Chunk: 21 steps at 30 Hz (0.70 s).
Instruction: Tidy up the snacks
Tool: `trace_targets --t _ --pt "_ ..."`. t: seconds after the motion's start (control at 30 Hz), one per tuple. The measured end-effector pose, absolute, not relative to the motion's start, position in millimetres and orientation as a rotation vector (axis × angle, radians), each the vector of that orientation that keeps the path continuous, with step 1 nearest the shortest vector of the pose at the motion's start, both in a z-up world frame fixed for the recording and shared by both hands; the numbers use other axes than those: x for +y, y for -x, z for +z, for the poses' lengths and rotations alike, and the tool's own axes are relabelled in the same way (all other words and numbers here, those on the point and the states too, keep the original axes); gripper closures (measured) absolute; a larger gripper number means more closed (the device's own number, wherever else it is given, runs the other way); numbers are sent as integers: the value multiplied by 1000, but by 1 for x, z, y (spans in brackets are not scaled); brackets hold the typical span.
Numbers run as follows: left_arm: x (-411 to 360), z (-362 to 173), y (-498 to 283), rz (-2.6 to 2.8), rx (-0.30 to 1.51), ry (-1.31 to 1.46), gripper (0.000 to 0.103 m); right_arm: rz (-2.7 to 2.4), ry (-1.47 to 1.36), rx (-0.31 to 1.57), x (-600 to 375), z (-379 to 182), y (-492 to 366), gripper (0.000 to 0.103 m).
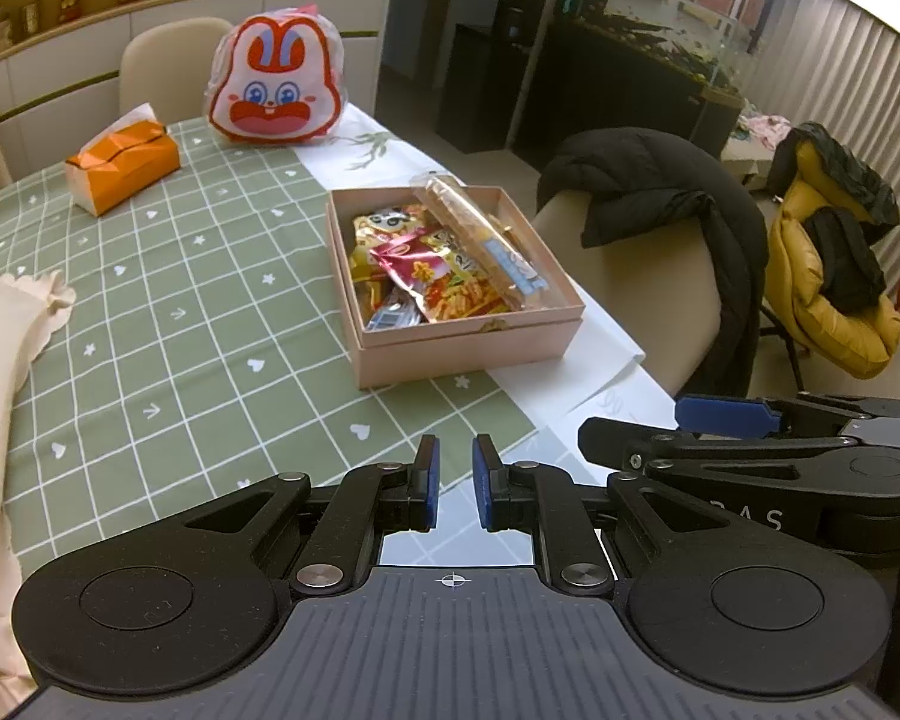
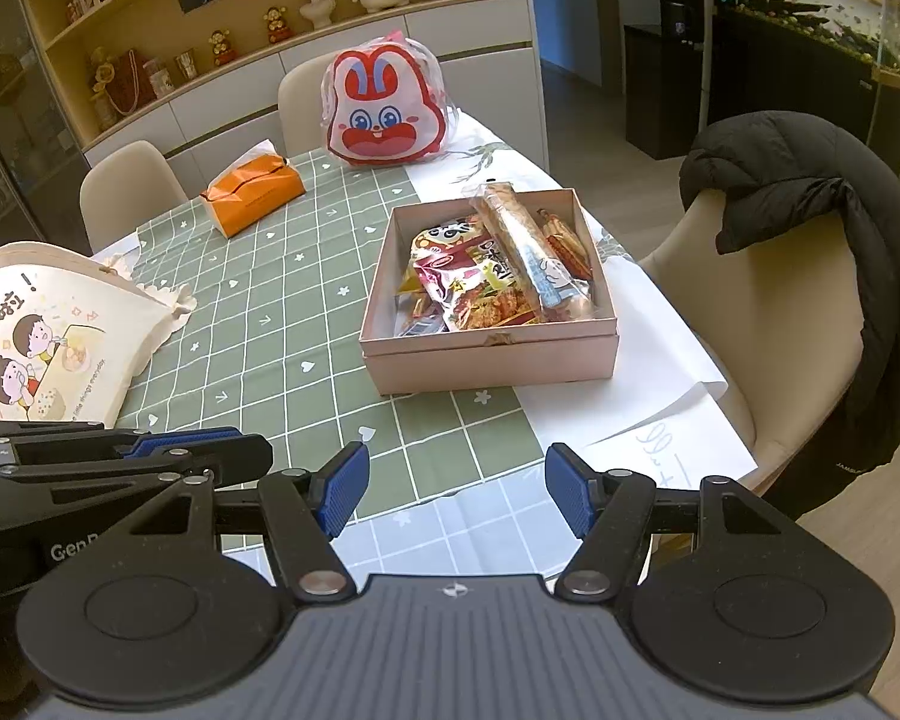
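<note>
On my left claw's body I read "Gen" in the right view, and "AS" on my right claw's body in the left view; the cream bag (image 2: 48,336) carries cartoon children and small print ending "little things everyday", seen whole only from the right, while the left view alone shows a yellow jacket (image 1: 834,276) on a far chair. My left claw (image 1: 456,489) has its pads nearly together with nothing between them; my right claw (image 2: 456,495) stands apart, empty. The pink box (image 2: 492,354) of snack packets (image 2: 480,282) sits on the green checked cloth (image 2: 282,324), ahead of both claws and well apart from them, a long wafer pack (image 2: 528,246) lying over its far rim.
</note>
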<state>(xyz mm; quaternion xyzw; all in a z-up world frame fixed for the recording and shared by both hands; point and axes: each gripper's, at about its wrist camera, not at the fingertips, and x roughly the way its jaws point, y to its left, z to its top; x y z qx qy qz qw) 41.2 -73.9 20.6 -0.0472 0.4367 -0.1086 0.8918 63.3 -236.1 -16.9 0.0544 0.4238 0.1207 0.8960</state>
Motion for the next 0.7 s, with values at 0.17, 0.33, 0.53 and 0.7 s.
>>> trace_targets --t 0.17,0.33,0.53,0.7 --pt "-73 20 -41 -226 910 97 87 249 -111 882 -237 -19 -62 37" --pt "-73 19 -40 -226 911 101 87 248 -111 882 -236 -19 -61 37" --pt "-71 15 -40 -235 927 119 87 245 -115 884 -236 -20 -61 37" --pt "-69 14 -39 -247 894 113 88 235 -116 880 -237 -22 -62 37"
